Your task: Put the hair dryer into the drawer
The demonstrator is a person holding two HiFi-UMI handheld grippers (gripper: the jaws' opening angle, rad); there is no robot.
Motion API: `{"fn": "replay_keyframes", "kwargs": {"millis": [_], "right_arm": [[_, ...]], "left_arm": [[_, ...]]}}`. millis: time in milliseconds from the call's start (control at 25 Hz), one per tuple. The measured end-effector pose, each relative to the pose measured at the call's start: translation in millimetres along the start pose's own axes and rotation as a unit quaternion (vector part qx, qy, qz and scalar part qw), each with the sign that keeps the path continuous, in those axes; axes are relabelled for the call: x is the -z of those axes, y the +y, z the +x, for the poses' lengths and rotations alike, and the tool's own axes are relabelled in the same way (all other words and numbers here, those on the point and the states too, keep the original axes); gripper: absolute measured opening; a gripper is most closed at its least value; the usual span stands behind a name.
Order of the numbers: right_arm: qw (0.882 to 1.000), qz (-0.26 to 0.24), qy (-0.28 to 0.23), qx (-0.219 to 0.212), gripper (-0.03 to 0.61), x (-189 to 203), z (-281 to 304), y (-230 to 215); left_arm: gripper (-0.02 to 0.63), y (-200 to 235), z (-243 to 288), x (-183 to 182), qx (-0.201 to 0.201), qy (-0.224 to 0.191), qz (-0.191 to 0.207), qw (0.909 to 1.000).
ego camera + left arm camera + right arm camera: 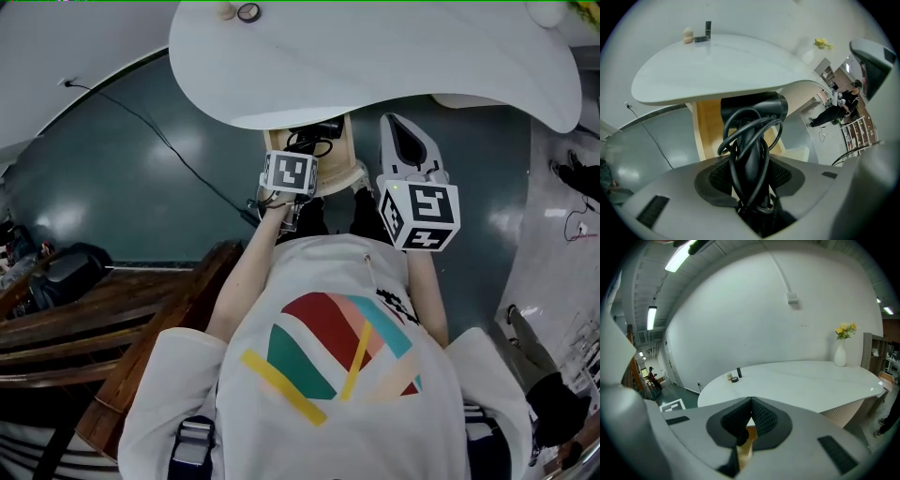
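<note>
The black hair dryer (752,108), its cord wound round the handle, hangs in my left gripper (750,180), which is shut on the handle. Below and behind it the open wooden drawer (707,133) shows under the white table (722,65). In the head view the left gripper (300,155) holds the dryer (314,136) over the drawer (342,164), close under the table's edge (375,103). My right gripper (401,127) stands just right of it, holding nothing. In the right gripper view its jaws (751,401) are shut, tips touching, pointed over the tabletop (801,385).
A roll of tape (734,379) and a small dark block (738,372) sit on the table's far end, a white vase with flowers (840,352) on the other end. A cable (159,141) runs across the dark green floor. Dark wooden furniture (112,319) stands at the left.
</note>
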State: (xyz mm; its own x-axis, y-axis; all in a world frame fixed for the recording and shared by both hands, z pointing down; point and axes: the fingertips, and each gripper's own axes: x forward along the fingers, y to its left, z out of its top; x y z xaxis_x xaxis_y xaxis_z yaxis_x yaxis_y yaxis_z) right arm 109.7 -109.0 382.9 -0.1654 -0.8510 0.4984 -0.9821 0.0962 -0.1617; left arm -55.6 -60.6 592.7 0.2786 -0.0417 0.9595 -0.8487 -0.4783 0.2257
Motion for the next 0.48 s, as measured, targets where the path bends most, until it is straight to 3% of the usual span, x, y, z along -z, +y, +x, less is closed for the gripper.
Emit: {"fn": "replay_keyframes", "kwargs": {"millis": [280,480], "right_arm": [[1.000,-0.013,0.022,0.000,0.011,11.5,-1.3,4.8],[0.998,-0.034,0.044,-0.005,0.011,22.4,-4.6,11.9]], "left_arm": [[0.187,9.6,15.4,-28.1,-0.006,-0.016,-0.009,0.9998],[0.187,7.7,31.0,-40.8,-0.005,-0.059,-0.018,0.9981]]}}
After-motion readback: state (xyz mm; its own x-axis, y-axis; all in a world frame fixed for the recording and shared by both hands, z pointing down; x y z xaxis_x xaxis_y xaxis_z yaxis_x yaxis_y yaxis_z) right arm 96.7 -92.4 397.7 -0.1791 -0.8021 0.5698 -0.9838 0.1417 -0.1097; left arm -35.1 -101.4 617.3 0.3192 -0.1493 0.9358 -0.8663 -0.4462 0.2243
